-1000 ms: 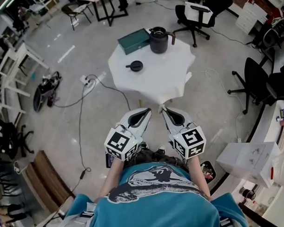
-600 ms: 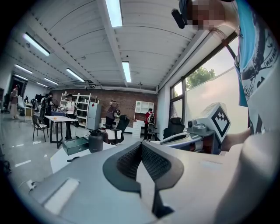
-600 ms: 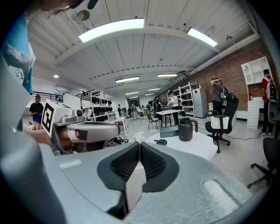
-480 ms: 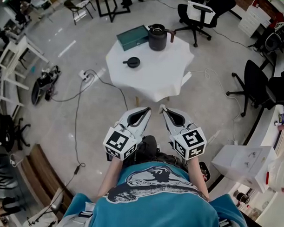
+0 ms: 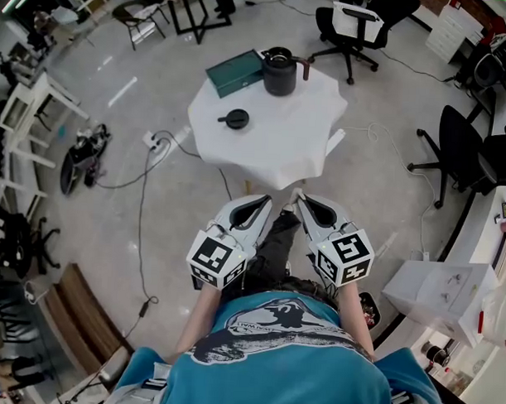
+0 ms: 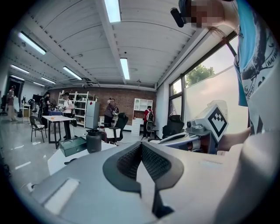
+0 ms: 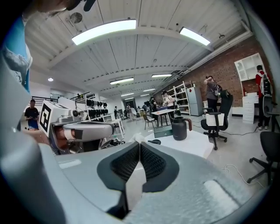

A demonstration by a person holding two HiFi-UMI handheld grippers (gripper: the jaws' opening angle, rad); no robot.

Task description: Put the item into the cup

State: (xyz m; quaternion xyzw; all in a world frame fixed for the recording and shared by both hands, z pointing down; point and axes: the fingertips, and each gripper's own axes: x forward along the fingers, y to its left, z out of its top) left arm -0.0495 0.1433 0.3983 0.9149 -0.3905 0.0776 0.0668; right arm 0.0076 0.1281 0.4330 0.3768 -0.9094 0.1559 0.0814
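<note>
Black item [image 5: 236, 118] lies on table [image 5: 280, 144], well beyond left gripper [image 5: 264, 199].

Right hand-held gripper [image 7: 140, 146], jaws pressed together, points toward the black cup [image 7: 178, 128]

desk [image 5: 279, 152]: at 12 o'clock from both grippers
cup [image 5: 279, 71]: on the desk's far edge
box [image 5: 235, 72]: on the desk, just beside the cup at its 9 o'clock
item [image 5: 235, 118]: on the desk, at the cup's 7 o'clock, apart from it
left gripper [image 5: 265, 199]: just beside the right gripper [image 5: 296, 196], at its 9 o'clock
</note>
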